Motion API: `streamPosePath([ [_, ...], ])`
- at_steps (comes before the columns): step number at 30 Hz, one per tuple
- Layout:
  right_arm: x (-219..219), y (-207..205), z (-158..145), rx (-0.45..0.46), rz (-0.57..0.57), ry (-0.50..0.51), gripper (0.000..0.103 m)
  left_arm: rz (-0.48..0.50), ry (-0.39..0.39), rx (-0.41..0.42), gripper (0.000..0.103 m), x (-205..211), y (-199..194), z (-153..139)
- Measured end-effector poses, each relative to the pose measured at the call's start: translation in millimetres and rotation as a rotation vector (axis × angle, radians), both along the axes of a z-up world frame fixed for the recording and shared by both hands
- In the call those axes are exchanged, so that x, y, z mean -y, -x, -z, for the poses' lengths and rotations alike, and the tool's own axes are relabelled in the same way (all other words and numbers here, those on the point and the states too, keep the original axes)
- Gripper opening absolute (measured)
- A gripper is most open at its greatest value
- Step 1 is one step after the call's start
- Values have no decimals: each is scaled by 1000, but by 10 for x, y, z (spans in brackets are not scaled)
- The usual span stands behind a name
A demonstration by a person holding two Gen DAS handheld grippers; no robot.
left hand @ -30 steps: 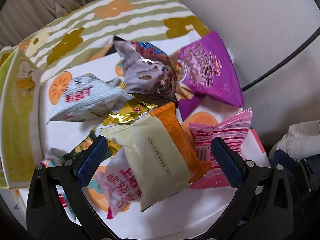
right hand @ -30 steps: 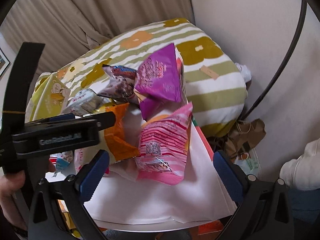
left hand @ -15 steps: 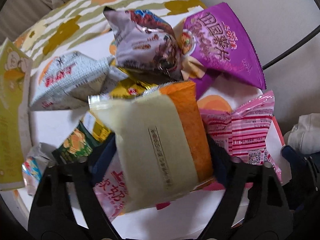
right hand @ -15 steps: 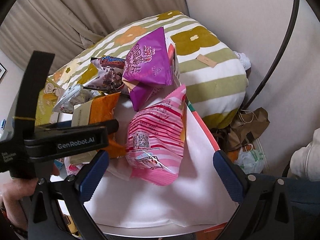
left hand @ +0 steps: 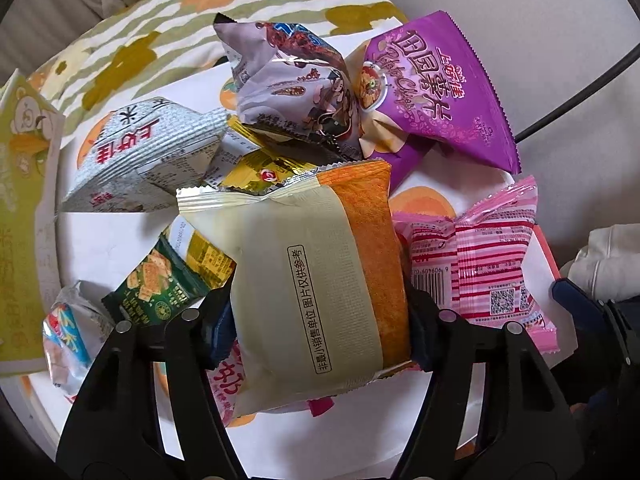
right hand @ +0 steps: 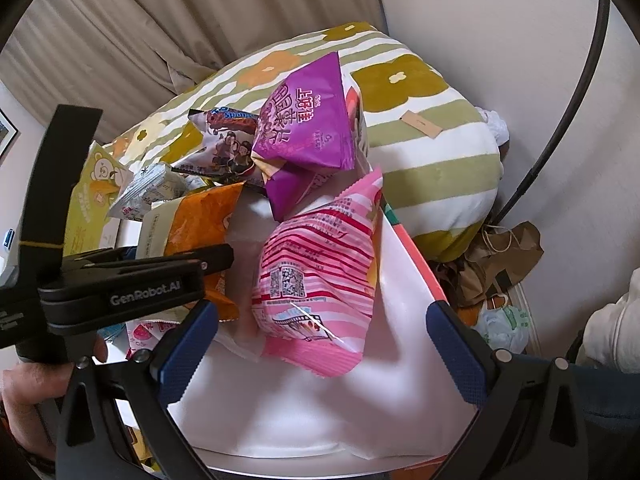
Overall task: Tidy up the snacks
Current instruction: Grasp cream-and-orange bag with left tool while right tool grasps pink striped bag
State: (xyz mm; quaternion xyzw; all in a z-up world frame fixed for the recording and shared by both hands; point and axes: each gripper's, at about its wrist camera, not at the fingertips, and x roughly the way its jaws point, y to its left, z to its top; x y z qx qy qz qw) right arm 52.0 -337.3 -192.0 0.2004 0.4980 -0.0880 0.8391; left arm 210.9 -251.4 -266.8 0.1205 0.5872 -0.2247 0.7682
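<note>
The round table (left hand: 120, 240) carries the whole heap of snack packets, and the biggest change on it is at the left gripper (left hand: 320, 320): a second ago its jaws stood wide either side of the cream-and-orange packet (left hand: 312, 280), and they have just been closing until the pads now press on the packet's two long edges, so it looks grasped and ready to lift, the first real step of sorting. Behind the table the striped cushion (right hand: 420, 160) and the wall close off the far side, while the yellow box (left hand: 20, 220) crowds the left rim. The purple chip bag (left hand: 432, 108) and the grey bag (left hand: 296, 92) lean over the packet's far end, so straight up and toward the person seems the clearest way out. The pink packet (right hand: 320, 280) sits just beside the held one, between the wide-open jaws of the right gripper (right hand: 320, 344), which touches nothing. The green biscuit packet (left hand: 160, 284) lies tucked under the held packet's left edge and may drag along.
</note>
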Motion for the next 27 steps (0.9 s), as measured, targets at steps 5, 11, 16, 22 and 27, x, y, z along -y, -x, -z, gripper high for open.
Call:
streamPosePath([
  [5, -4, -17, -5, 10, -10, 9, 103, 0, 7, 16, 63, -104, 41, -106],
  [11, -60, -102, 10, 15, -29, 21, 103, -14, 7, 52, 63, -306, 72, -277],
  [16, -120, -256, 90, 7, -54, 41, 103, -38, 14, 69, 63, -467, 102, -371],
  [22, -159, -401, 296, -32, -73, 45, 95, -63, 25, 82, 63, -575, 128, -448],
  [27, -213, -399, 354, -57, -89, 109, 81, -71, 31, 79, 63, -595, 136, -427],
])
